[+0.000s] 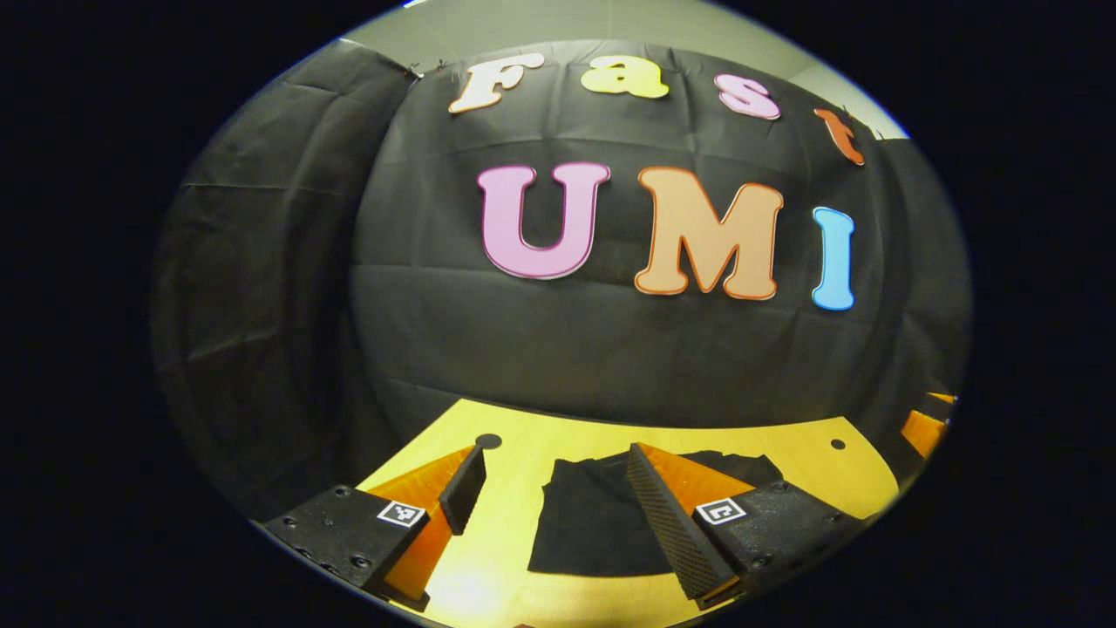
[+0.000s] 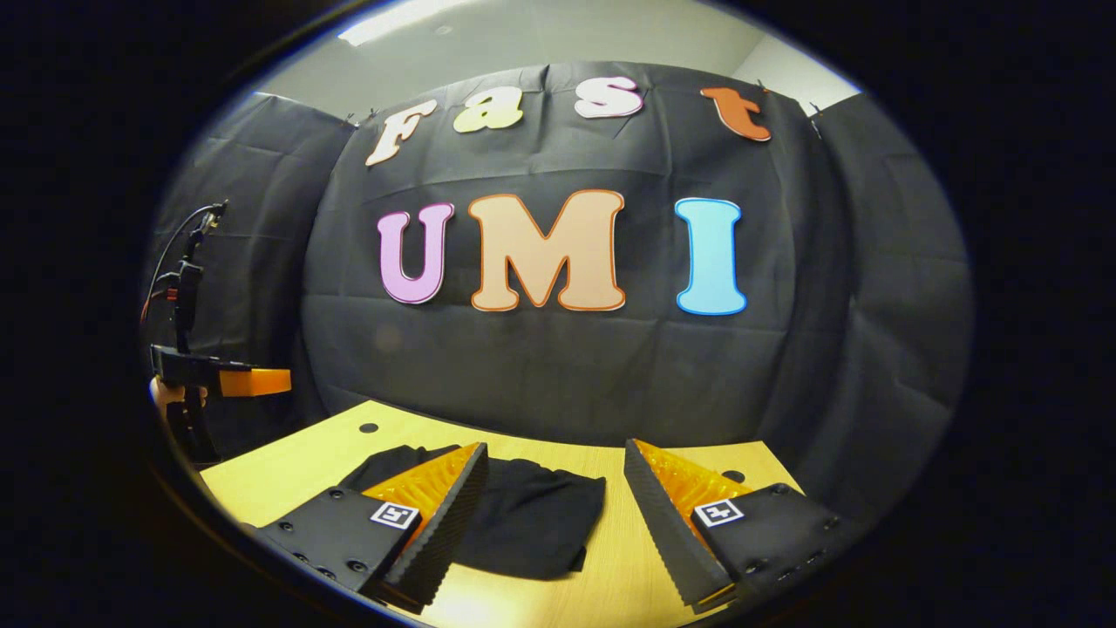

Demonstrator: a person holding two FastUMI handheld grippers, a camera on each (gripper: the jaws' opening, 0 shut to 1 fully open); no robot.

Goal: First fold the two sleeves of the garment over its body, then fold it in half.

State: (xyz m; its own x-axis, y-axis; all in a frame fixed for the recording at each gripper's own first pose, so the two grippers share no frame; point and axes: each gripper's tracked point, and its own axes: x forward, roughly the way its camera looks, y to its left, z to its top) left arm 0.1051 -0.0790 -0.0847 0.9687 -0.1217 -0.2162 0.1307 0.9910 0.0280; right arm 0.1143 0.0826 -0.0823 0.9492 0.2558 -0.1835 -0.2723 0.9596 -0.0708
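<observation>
A black garment (image 1: 602,523) lies folded into a compact shape on the wooden table (image 1: 540,436). In the left gripper view my left gripper (image 1: 549,484) hangs open above the table, its right finger over the garment's middle, its left finger over bare wood. In the right gripper view the same garment (image 2: 523,515) lies toward the left, and my right gripper (image 2: 554,480) stands open above it with nothing between its fingers. The left gripper (image 2: 222,379) also appears far left in that view, held up off the table by a hand.
The black cloth wall (image 1: 610,349) closes off the back and sides of the table. Round holes (image 1: 488,441) sit in the table's far corners. Bare wood (image 2: 279,462) surrounds the garment on each side.
</observation>
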